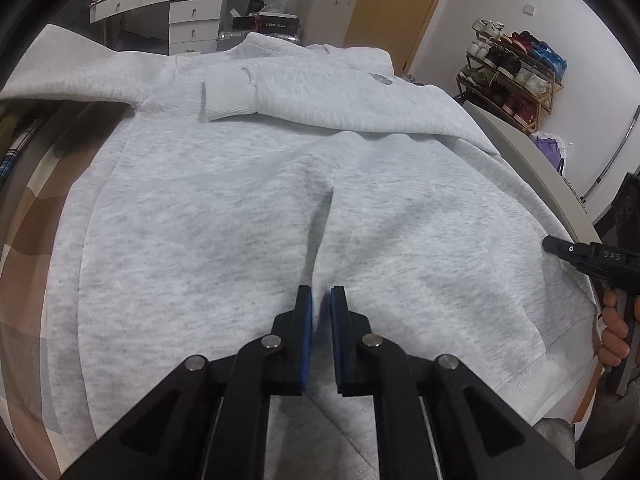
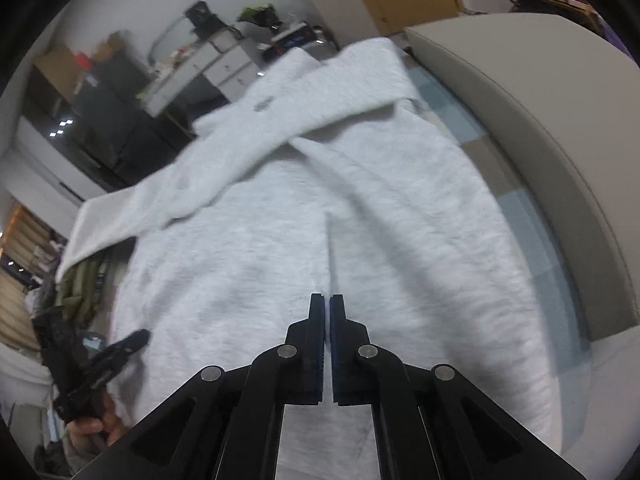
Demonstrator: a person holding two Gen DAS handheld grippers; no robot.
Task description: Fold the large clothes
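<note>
Your light grey fleece sweatshirt (image 1: 224, 200) lies flat on the patchwork bed cover (image 2: 516, 184), one sleeve folded across its chest. Both the left gripper (image 1: 321, 296) and the right gripper (image 2: 328, 304) have jaws clamped on pinched ridges of fabric near the hem. It looks soft, thick and floppy, so it will likely sag; keep hold at the hem.

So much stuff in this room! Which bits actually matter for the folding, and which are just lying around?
For the job:
- grey sweatshirt, one sleeve already folded across
- left tongs, pinching a ridge of its fabric
- right tongs, pinching likewise

Just lying about:
- shoe rack
- white drawers
- grey cushion
</note>
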